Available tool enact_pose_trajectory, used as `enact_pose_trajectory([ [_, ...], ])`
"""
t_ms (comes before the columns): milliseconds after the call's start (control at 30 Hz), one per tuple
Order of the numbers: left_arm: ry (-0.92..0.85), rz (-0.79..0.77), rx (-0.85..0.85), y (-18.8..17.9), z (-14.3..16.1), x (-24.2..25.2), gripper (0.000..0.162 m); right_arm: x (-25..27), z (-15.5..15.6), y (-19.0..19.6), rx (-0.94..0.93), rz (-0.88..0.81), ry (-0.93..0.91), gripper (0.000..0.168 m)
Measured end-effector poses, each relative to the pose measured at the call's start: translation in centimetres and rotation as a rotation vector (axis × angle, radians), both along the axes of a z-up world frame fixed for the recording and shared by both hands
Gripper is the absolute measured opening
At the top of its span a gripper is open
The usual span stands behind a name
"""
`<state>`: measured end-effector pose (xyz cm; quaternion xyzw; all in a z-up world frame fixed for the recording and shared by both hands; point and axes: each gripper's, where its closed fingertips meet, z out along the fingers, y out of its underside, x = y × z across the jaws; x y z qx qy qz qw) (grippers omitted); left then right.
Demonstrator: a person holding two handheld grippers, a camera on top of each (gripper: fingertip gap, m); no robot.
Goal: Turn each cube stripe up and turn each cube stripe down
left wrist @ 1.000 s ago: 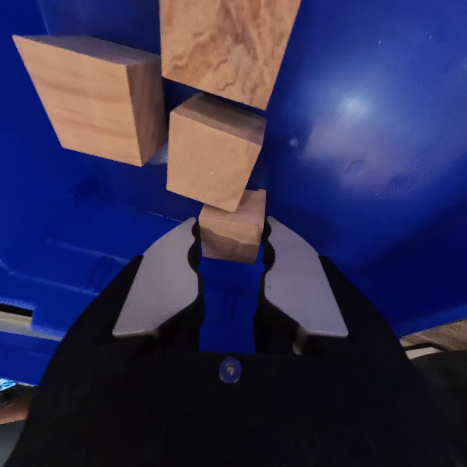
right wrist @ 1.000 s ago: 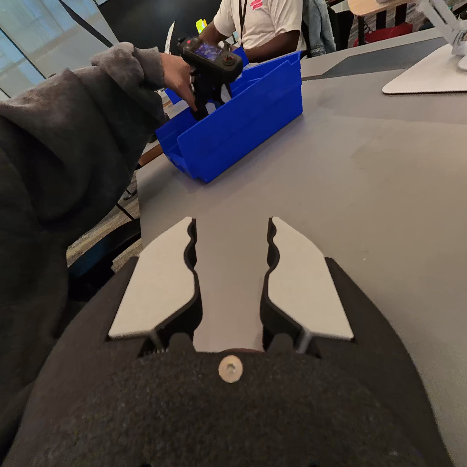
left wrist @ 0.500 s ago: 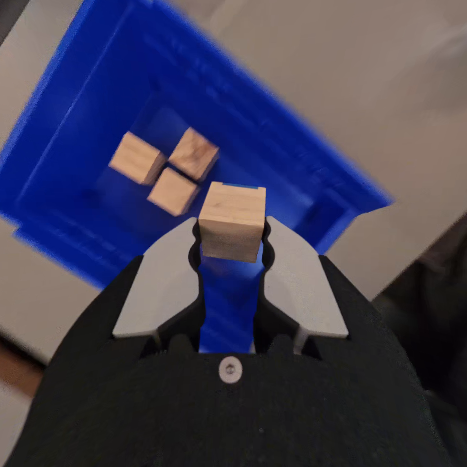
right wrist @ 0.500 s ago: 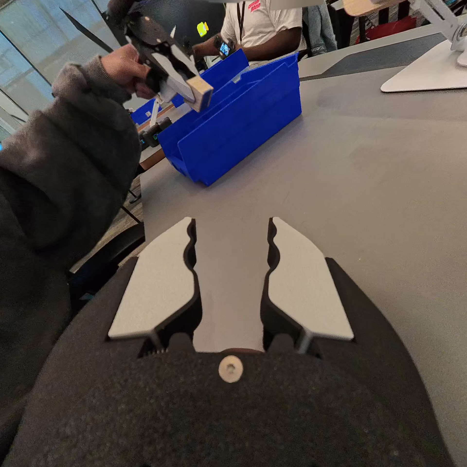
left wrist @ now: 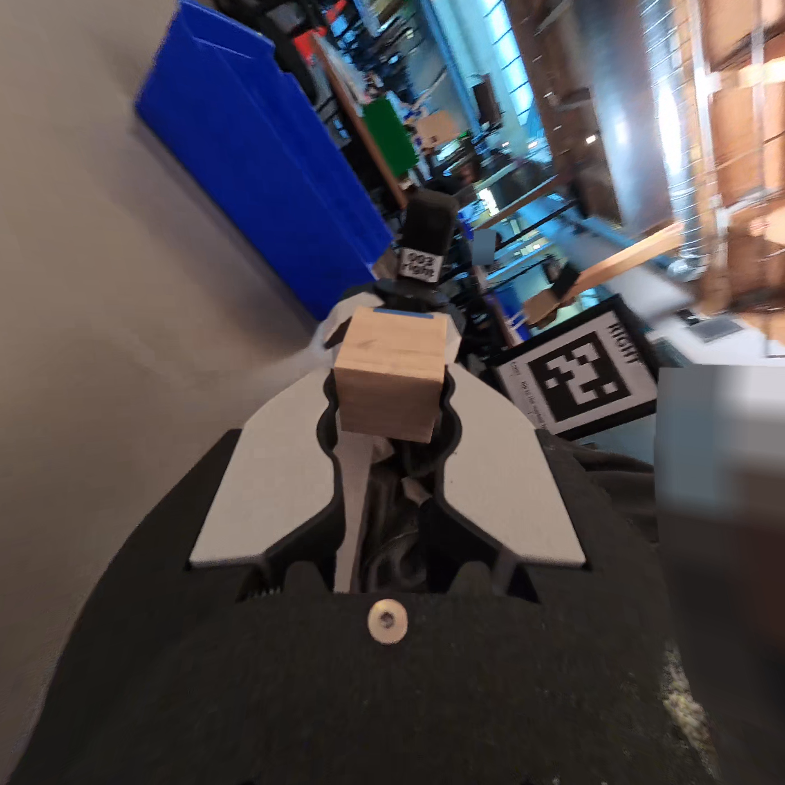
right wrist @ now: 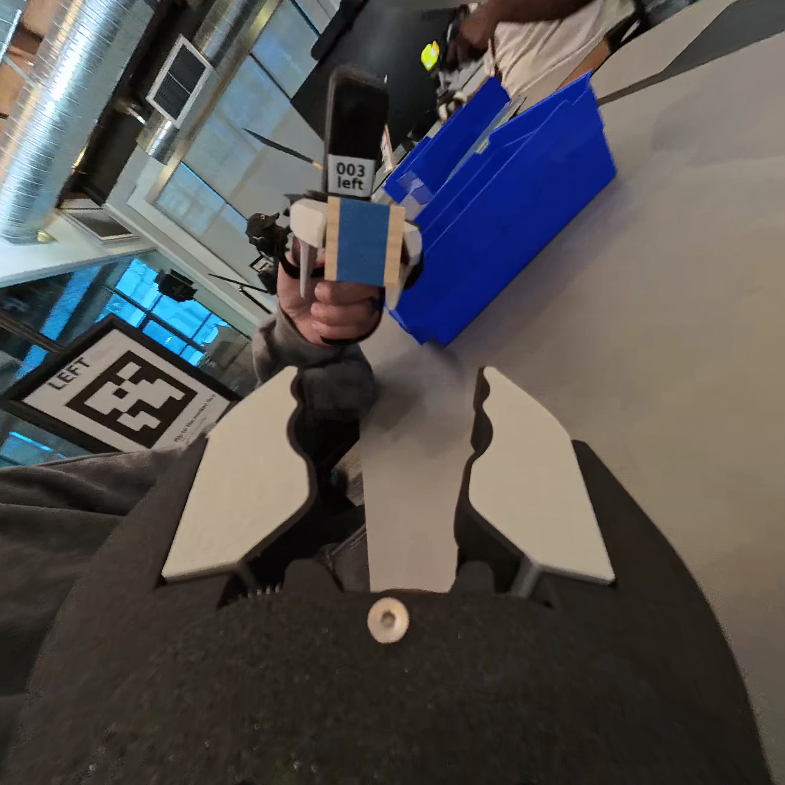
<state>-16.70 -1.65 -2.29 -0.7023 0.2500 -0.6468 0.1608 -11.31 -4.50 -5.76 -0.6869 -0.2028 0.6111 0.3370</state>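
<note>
My left gripper (left wrist: 388, 382) is shut on a wooden cube (left wrist: 391, 374) and holds it in the air, off the grey table (left wrist: 106, 340). A blue stripe (left wrist: 405, 312) shows only as an edge on the cube's far face. In the right wrist view the same cube (right wrist: 363, 244) faces me with its broad blue stripe, held between the left gripper's white fingers (right wrist: 303, 223). My right gripper (right wrist: 388, 382) is open and empty, pointing at that cube from a short way off. Its black body (left wrist: 427, 229) shows behind the cube in the left wrist view. Both views are rolled sideways.
A blue bin (right wrist: 509, 221) stands on the table beyond the grippers; it also shows in the left wrist view (left wrist: 255, 170). Framed black-and-white marker boards (right wrist: 123, 395) (left wrist: 577, 378) stand off the table's edge. A person in a white shirt (right wrist: 539, 42) sits behind the bin.
My left gripper has lifted the cube out of the blue bin and swung it round in front of my right gripper. My right gripper has risen and rolled sideways, staying open.
</note>
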Motion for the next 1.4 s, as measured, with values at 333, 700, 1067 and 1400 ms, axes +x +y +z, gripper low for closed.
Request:
enact_pose_trajectory([
  [333,0.057,0.001,-0.085,-0.8,-4.0,4.3,0.045,-1.9,-1.8,1.3,-0.155,0.026,0.061,0.068],
  [700,0.107,-0.008,-0.073,-1.2,-5.5,5.1,0.045,-2.4,-2.8,1.2,-0.182,0.028,0.06,0.045],
  [1067,0.228,0.484,0.427,-1.5,-6.4,-3.9,0.09,-0.7,-1.9,0.6,-0.095,-0.029,0.024,0.045],
  [1400,0.353,0.498,0.498,-3.9,-9.1,-5.9,0.082,1.7,-0.9,1.5,0.038,-0.16,-0.093,0.045],
])
